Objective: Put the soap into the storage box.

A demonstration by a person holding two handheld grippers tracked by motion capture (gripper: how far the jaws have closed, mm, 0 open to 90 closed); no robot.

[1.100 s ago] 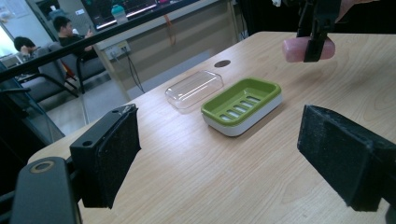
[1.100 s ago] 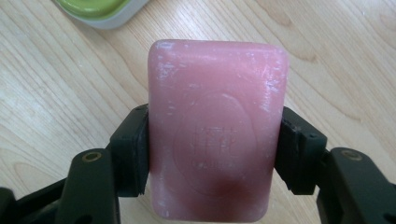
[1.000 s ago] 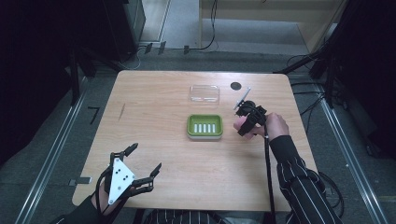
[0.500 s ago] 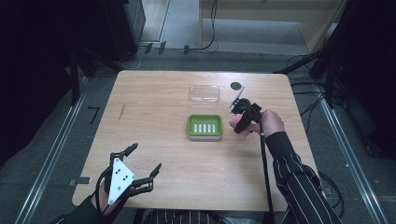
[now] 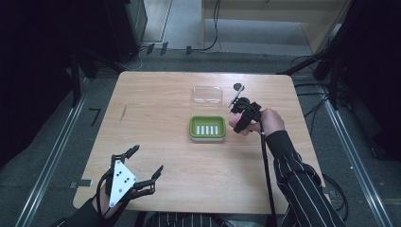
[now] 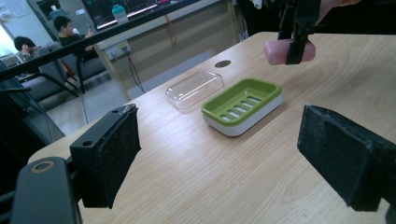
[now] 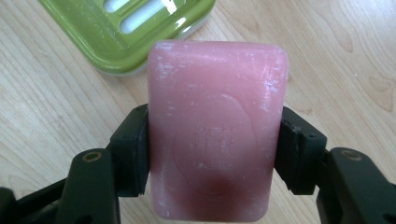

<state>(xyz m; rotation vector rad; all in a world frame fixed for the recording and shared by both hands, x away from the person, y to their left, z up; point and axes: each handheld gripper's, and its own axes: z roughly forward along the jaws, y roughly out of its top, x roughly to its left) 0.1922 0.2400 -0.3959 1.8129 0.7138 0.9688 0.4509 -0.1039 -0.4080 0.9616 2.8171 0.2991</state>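
A light wooden table (image 5: pixel 156 118) is seen from above, with a person's two forearms coming in from the near edge, each hand holding a black two-jaw gripper. The right gripper (image 5: pixel 239 119) is clamped on a pink bar of soap (image 7: pixel 215 126), its two jaws pressing the long sides of the bar. In the left gripper view the soap (image 6: pixel 289 50) hangs in the air above the tabletop, just beside the right end of a green soap dish (image 5: pixel 207 128) and not touching it. The dish sits near the middle of the table; it has a white base and a row of slots in its floor, and nothing lies in it. Just behind the dish, toward the far edge, a clear plastic lid (image 5: pixel 207 95) rests flat on the wood. To the right of the lid there is a small dark round hole (image 5: pixel 238 87) in the tabletop. The right arm wears a dark sleeve with thin white stripes (image 5: pixel 302 184). The left gripper (image 5: pixel 144 164) is well apart from all of this, at the near left corner of the table, its jaws spread wide and holding nothing, with a grey triangular plate on top.
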